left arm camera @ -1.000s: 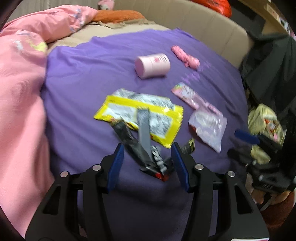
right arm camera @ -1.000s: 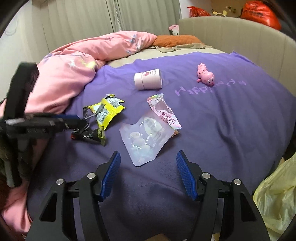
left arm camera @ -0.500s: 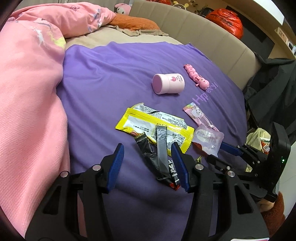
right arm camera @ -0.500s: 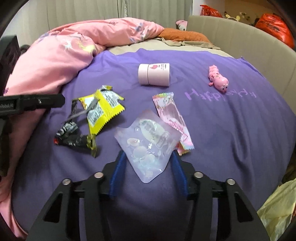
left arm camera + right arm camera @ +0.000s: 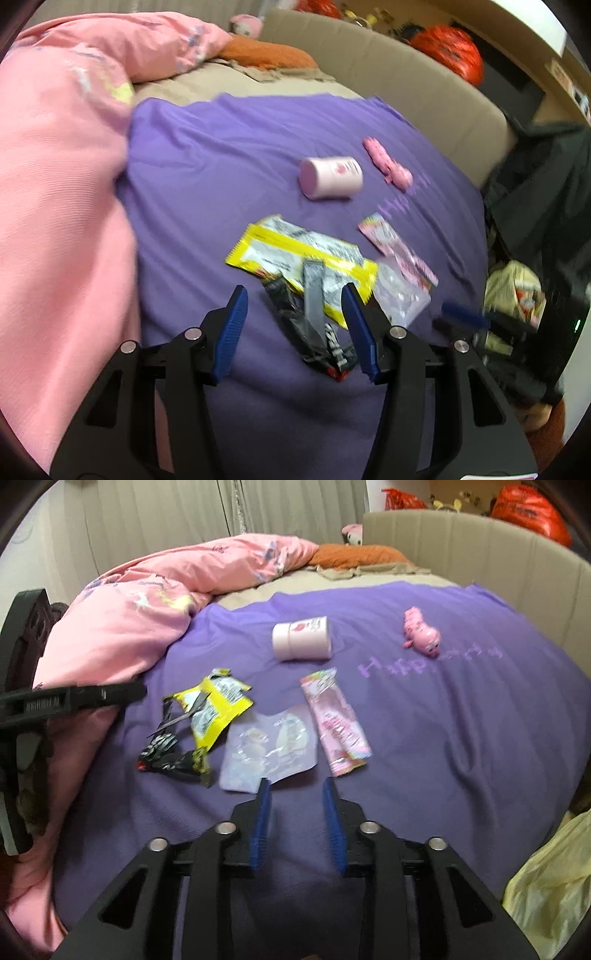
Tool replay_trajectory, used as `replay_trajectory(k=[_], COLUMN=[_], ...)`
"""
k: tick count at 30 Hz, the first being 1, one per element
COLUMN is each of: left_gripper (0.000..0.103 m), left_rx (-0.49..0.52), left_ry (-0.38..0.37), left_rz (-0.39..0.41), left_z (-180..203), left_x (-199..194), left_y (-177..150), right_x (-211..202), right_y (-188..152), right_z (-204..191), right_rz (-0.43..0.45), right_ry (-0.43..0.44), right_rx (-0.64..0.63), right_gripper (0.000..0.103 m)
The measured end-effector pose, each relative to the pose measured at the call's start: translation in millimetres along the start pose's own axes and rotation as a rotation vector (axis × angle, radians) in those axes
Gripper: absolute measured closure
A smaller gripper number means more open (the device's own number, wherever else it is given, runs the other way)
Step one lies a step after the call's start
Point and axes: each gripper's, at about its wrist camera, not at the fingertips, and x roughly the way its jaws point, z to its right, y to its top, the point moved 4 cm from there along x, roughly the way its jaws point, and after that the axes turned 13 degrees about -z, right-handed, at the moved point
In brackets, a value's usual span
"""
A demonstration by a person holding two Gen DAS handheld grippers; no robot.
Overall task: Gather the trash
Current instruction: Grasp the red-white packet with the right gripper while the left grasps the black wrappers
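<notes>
Nearest us, our right gripper [image 5: 297, 792] hovers over the bed [image 5: 461, 746], its jaws partly apart after just opening a little, nothing between them; the clear pouch [image 5: 271, 747] lies just past their tips at 12 o'clock. Our left gripper [image 5: 293, 304] stands wide and empty over the black wrapper [image 5: 308, 332], with the yellow wrapper [image 5: 295, 254] overlapping it beyond. Farther off at 1 o'clock lies the pink wrapper [image 5: 334, 722], then the tub [image 5: 301, 642] and pig toy [image 5: 421, 635]. These flat films may slip, or the jaws may pinch the blanket instead.
</notes>
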Motion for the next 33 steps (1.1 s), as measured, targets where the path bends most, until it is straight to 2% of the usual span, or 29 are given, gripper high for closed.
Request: replay_trajectory(k=[1, 3, 6, 9, 11, 14, 21, 24, 30, 32, 33], left_gripper=[0.053, 0.053, 0.053, 0.053, 0.053, 0.053, 0.053, 0.053, 0.053, 0.066, 0.068], left_rx=[-0.021, -0.046, -0.051, -0.039, -0.044, -0.052, -0.036, 0.019, 0.058, 0.055, 0.054], left_ry=[-0.002, -0.005, 0.0, 0.005, 0.002, -0.007, -0.016, -0.001, 0.117, 0.133, 0.13], left_rz=[0.015, 0.027, 0.014, 0.006, 0.008, 0.012, -0.027, -0.072, -0.129, -0.149, -0.156], left_z=[-4, -10, -12, -11, -12, -13, -9, 6, 18, 17, 17], left_x=[-3, -6, -3, 0, -1, -3, 4, 10, 32, 40, 42], left_y=[2, 3, 2, 2, 2, 2, 0, -7, -18, -20, -20], right_x=[4, 11, 27, 42, 50, 51, 26, 13, -16, -22, -25], right_y=[0, 1, 15, 30, 40, 43, 32, 27, 16, 12, 10], right_z=[-4, -13, -23, -31, -33, -28, -14, -8, 7, 9, 11], right_rz=[-0.017, -0.029, -0.072, -0.106, -0.097, -0.058, 0.02, 0.044, 0.104, 0.115, 0.121], right_ry=[0.017, 0.053, -0.005, 0.0, -0.025, -0.071, -0.036, -0.013, 0.017, 0.024, 0.024], right_rx=[-0.005, -0.02, -0.043, -0.04, -0.029, -0.031, -0.009, 0.004, 0.047, 0.057, 0.061], right_gripper=[0.045, 0.044, 0.044, 0.044, 0.045, 0.066, 0.082, 0.083, 0.083, 0.083, 0.083])
